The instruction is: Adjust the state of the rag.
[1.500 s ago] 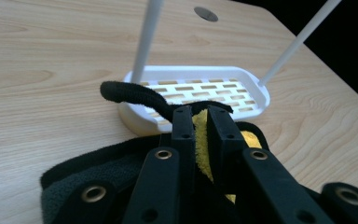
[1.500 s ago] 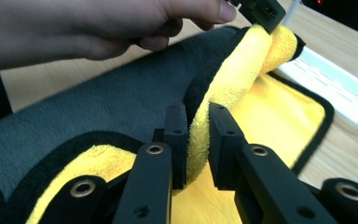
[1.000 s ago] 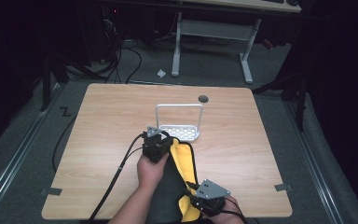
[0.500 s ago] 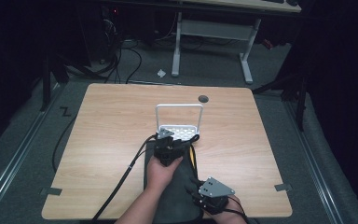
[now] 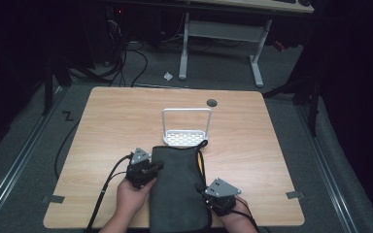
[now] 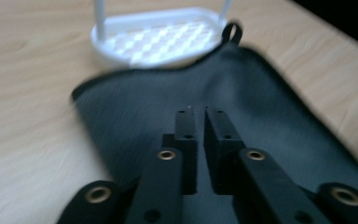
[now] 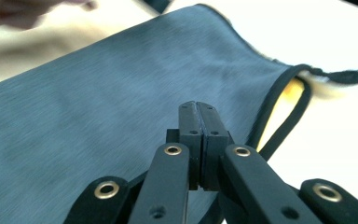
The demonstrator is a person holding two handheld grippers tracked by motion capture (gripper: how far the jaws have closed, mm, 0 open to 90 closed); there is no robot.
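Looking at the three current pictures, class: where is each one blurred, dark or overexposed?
High view: the room beyond the table is nearly black. Left gripper view: the grey pouch edge and white rack are smeared. Right gripper view: the tabletop is washed out white, and the pouch's loop is soft.

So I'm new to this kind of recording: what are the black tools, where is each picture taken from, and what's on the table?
A person holds two hand-operated grippers, each with two black jaws. The high view looks down from above the person's side of the wooden table. There, the left gripper and right gripper sit at either side of a dark grey cloth pouch with a yellow lining at its right edge. Beyond the pouch stands a small white perforated rack with a hoop handle. The other two views come from cameras riding on the grippers. The left gripper's jaws stand slightly apart above the pouch. The right gripper's jaws are pressed together; whether they pinch fabric is hard to tell.
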